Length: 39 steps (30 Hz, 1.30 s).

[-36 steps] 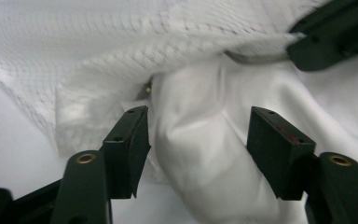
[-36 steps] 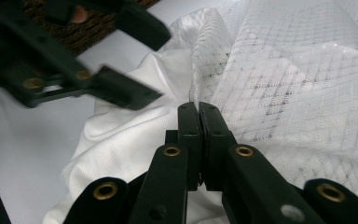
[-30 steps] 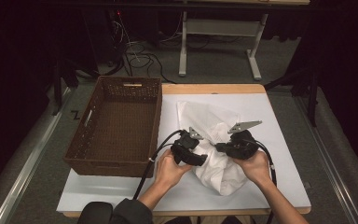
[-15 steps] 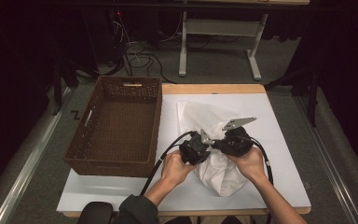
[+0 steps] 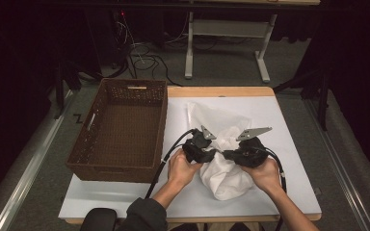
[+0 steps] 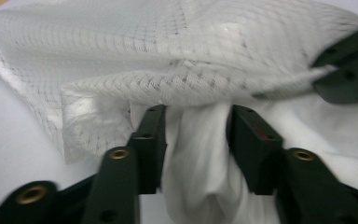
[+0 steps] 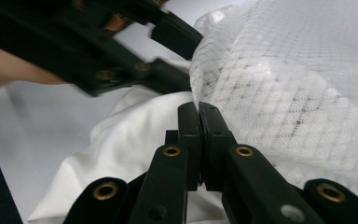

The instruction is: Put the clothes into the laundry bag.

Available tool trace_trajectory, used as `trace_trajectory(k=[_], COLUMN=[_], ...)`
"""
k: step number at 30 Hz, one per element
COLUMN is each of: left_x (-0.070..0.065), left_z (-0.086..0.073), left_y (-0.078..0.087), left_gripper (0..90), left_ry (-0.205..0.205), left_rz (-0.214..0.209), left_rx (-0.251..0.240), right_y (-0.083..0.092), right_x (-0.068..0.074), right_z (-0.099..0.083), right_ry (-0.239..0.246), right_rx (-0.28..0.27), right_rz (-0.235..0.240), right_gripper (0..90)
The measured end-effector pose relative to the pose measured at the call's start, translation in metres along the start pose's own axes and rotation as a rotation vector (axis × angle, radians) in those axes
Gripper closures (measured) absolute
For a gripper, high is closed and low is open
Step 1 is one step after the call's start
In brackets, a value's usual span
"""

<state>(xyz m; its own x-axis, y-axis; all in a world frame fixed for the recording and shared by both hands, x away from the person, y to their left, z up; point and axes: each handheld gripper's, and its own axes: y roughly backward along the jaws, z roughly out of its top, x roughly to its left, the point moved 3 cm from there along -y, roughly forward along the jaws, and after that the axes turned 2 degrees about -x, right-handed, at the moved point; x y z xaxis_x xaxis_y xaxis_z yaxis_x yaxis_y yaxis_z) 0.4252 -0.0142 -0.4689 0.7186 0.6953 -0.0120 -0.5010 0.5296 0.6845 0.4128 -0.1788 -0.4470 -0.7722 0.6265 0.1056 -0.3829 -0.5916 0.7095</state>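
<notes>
Right gripper (image 7: 199, 109) pinches the mesh bag's (image 5: 212, 118) rim; left gripper (image 6: 196, 135), jaws just reopened half-wide astride the white garment (image 5: 226, 175), should push it deeper inside.

Left gripper (image 6: 196, 135) jaws just opening, right gripper (image 7: 199, 114) clamped shut — tips nearly meeting

Light fell from above on the white bench (image 5: 279, 120), while the floor and surroundings stayed dim. In the left gripper view, the mesh fabric (image 6: 177, 56) blurred softly; near jaws lacked focus.
</notes>
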Motion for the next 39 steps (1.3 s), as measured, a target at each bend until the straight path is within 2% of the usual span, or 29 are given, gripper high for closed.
trace_trajectory(k=[3, 6, 9, 11, 14, 15, 17, 19, 21, 23, 25, 29, 31, 33, 34, 37, 39], left_x=[-0.004, -0.014, -0.022, -0.027, -0.031, -0.033, -0.035, -0.034, -0.032, -0.029, -0.026, -0.022, -0.022, -0.022, -0.021, -0.015, -0.013], left_z=[-0.003, -0.007, -0.012, -0.014, -0.015, -0.016, -0.016, -0.015, -0.013, -0.010, -0.007, -0.006, -0.006, -0.006, -0.007, -0.010, -0.013], left_y=[0.012, 0.020, 0.019, 0.013, 0.001, -0.004, -0.011, -0.016, -0.017, -0.017, -0.019, -0.028, -0.031, -0.029, -0.027, -0.015, -0.008], left_gripper=[43.3, 34.7, 30.5, 28.9, 30.1, 32.8, 44.2, 58.7, 72.5, 77.1, 79.2, 80.2, 80.0, 78.2, 75.4, 61.3, 56.2], left_ry=[-0.004, -0.030, -0.053, -0.070, -0.089, -0.101, -0.114, -0.111, -0.088, -0.051, -0.027, 0.043, 0.050, 0.040, 0.033, 0.051, 0.058], left_rz=[-0.030, -0.051, -0.065, -0.057, -0.040, -0.024, -0.003, -0.008, -0.013, -0.020, -0.006, 0.022, 0.027, 0.012, 0.004, -0.019, -0.022], left_rx=[-0.014, -0.009, 0.016, 0.039, 0.069, 0.075, 0.079, 0.081, 0.071, 0.069, 0.064, 0.044, 0.046, 0.044, 0.041, 0.028, 0.019], right_y=[0.002, 0.002, 0.000, 0.000, -0.001, -0.001, -0.001, -0.002, -0.001, -0.001, 0.000, 0.000, -0.002, -0.005, -0.005, -0.003, -0.001], right_x=[-0.003, -0.007, -0.007, -0.008, -0.009, -0.008, -0.008, -0.008, -0.007, -0.006, -0.004, 0.001, 0.000, -0.004, -0.005, -0.010, -0.012], right_z=[-0.001, -0.001, -0.001, -0.001, -0.001, -0.001, -0.001, -0.001, 0.000, 0.000, 0.001, 0.000, -0.003, -0.008, -0.009, -0.013, -0.013], right_ry=[-0.008, -0.018, -0.020, -0.021, -0.017, -0.019, -0.024, -0.020, -0.017, -0.013, -0.003, 0.009, 0.007, 0.004, -0.006, -0.029, -0.025], right_rx=[-0.002, -0.002, -0.002, 0.005, 0.002, 0.005, 0.007, 0.008, 0.007, 0.005, 0.007, 0.020, 0.034, 0.045, 0.046, 0.026, 0.019], right_rz=[-0.008, -0.015, -0.015, -0.018, -0.016, -0.016, -0.013, -0.012, -0.009, -0.008, -0.003, 0.000, -0.004, -0.006, -0.012, -0.017, -0.026], right_gripper=[90.0, 90.0, 90.0, 90.0, 90.0, 90.0, 90.0, 90.0, 90.0, 90.0, 90.0, 90.0, 90.0, 90.0, 90.0, 90.0, 89.9])
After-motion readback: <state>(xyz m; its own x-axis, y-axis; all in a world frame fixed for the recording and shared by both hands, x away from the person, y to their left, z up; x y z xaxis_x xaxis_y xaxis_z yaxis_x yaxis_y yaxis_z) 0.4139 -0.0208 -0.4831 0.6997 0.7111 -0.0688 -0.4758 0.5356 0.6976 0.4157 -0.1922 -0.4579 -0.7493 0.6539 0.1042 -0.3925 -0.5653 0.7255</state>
